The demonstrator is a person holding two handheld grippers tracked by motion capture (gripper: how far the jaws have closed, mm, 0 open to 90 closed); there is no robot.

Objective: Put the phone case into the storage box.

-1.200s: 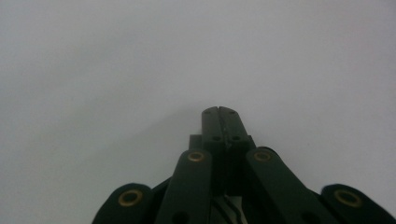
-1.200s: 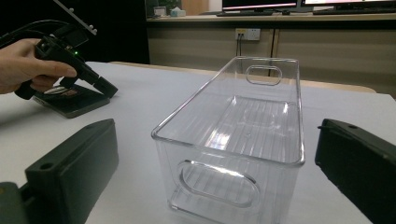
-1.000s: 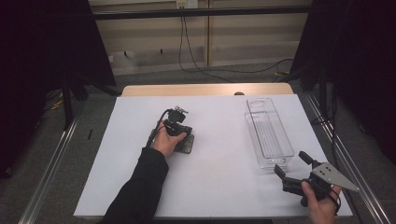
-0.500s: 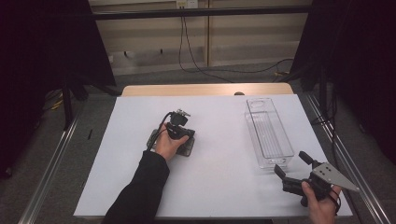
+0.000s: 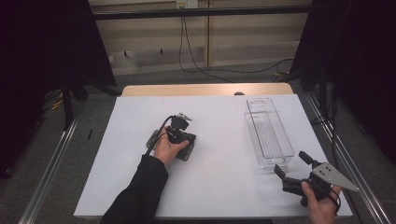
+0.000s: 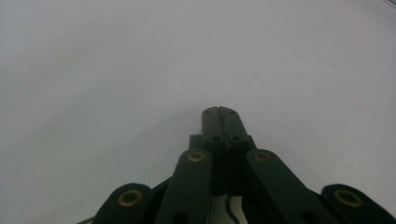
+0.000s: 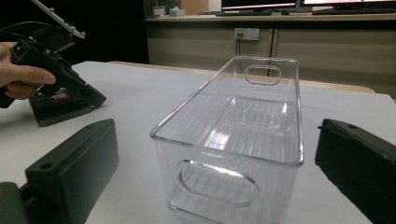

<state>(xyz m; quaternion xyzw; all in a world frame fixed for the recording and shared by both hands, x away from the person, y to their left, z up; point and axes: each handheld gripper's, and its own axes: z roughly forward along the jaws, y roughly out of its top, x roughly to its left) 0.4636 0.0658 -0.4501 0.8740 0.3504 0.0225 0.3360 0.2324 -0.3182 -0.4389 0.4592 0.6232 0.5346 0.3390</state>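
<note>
**Two grippers on a white table, a clear bin at the right**

A white table [image 5: 219, 186] carries a long clear plastic bin [image 5: 267, 130] near its right edge, standing upright and open at the top, with a cut-out handle at each short end. The bin has nothing in it. Beyond the table's far edge lie a strip of bare wood and a floor with dark cables. Nothing stands between either gripper and the bin.

The right gripper [image 5: 293, 164] sits at the table's near right corner, held by the right hand [image 5: 322, 205]. It points at the near end of the bin. In the right gripper view its jaws stand wide apart, one on each side of that near end, and do not touch the plastic; they hold nothing.

The left gripper [image 6: 222, 112] is at the middle of the table, well apart from the bin, gripped by the left hand [image 5: 167, 148]. It points down at the bare white surface. In the left gripper view its jaws are pressed together, with nothing between them.
</note>
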